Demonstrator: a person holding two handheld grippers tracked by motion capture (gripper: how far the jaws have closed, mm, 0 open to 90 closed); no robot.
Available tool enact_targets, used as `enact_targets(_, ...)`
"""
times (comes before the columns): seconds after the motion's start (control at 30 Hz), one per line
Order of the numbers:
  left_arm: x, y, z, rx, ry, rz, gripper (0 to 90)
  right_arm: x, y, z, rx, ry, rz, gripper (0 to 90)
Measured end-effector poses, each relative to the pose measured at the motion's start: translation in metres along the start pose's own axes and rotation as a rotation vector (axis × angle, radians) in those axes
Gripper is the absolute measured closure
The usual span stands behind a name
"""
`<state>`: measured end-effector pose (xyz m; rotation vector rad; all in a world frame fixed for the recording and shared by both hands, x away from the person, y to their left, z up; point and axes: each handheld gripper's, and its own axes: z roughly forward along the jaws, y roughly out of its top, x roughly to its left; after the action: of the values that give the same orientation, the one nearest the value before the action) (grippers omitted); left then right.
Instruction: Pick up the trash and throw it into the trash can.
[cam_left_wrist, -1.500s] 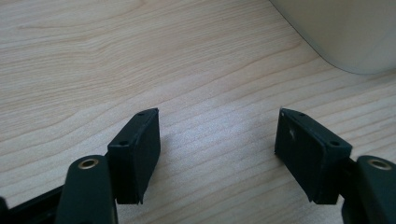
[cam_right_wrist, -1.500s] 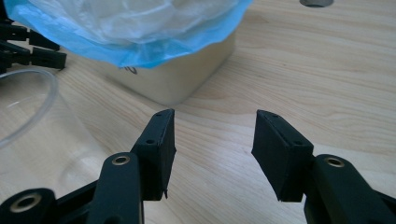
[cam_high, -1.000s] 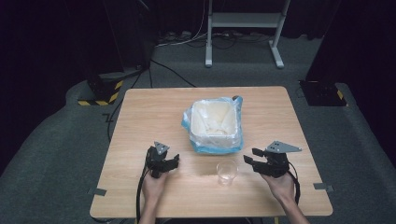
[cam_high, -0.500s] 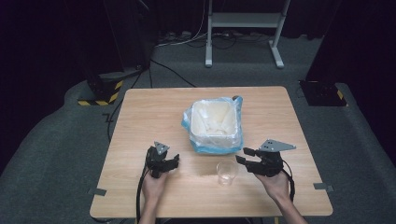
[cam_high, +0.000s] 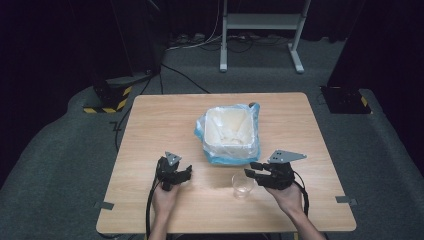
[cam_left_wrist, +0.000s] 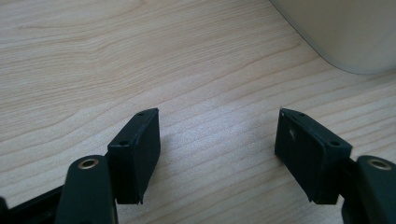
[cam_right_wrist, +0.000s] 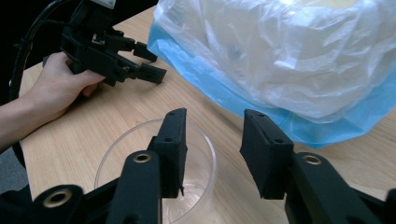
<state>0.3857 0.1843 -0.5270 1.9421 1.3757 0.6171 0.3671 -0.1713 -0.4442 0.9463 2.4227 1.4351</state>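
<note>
In the high view a wooden table (cam_high: 150, 130) carries a white bin (cam_high: 231, 131) lined with a clear and blue bag (cam_high: 210, 150), and a clear cup (cam_high: 242, 185) stands on the near side of it. The right gripper (cam_high: 256, 171), held in the right hand (cam_high: 287, 196), points toward the person's left with its jaws at the cup's far rim. In the right gripper view its jaws stand parted with a clear gap between them: one jaw hangs over the cup (cam_right_wrist: 154, 177), above its mouth, while the other sits outside the rim beside the bag (cam_right_wrist: 289, 70); whether either jaw touches the cup I cannot tell, and nothing is clamped. Ahead of these jaws lies the bag's blue skirt, close in front, with the bin bulging under the plastic beyond. Farther off, to the far left of the jaws, the left gripper (cam_right_wrist: 152, 63) shows in the left hand (cam_right_wrist: 58, 88), its jaws apart and pointing toward the bag. In the high view the left gripper (cam_high: 186, 173) rests low over the table, well apart from the cup and near the bag's corner. In the left gripper view its jaws are spread wide with only bare table (cam_left_wrist: 140, 56) between them; the bin's pale rounded corner (cam_left_wrist: 345, 32) sits ahead and to the right of the jaws, not touching them.
</note>
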Motion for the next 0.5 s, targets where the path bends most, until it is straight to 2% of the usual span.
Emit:
enact_targets(0.33,0.0,0.0,0.0,0.0,0.0,0.0,30.8,0.0,-0.003,0.012,0.064,0.017,-0.009,70.5)
enact_targets(0.5,0.0,0.0,0.0,0.0,0.0,0.0,30.8,0.001,-0.006,0.016,0.074,0.023,-0.017,81.4)
